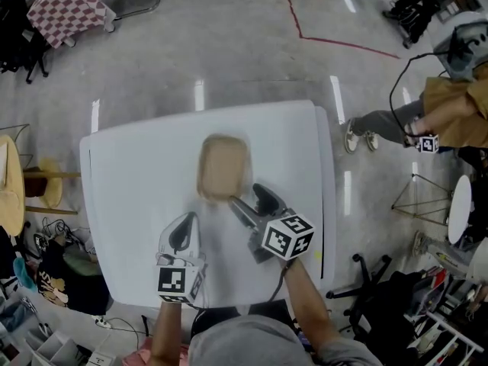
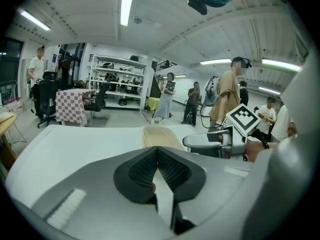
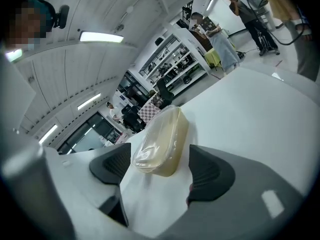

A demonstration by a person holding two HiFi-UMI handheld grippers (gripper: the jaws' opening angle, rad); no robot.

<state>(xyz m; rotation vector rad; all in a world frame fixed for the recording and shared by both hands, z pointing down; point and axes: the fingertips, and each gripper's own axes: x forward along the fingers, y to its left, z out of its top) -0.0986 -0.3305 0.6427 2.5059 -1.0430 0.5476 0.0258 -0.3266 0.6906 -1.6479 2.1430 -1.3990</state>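
The lidded plastic container [image 1: 223, 166] lies mid-bench [image 1: 130, 166], its long axis pointing away from the person. At its near end is the right gripper [image 1: 245, 195], jaws wide. The left gripper [image 1: 181, 226], closed on nothing, is farther from it.

No writing I can read

The only print is on the marker cubes [image 1: 288, 236] of my left gripper [image 1: 185, 221] and right gripper [image 1: 246, 197]: black-and-white square block patterns, with no letters or digits. No label, brand or number is legible anywhere else.
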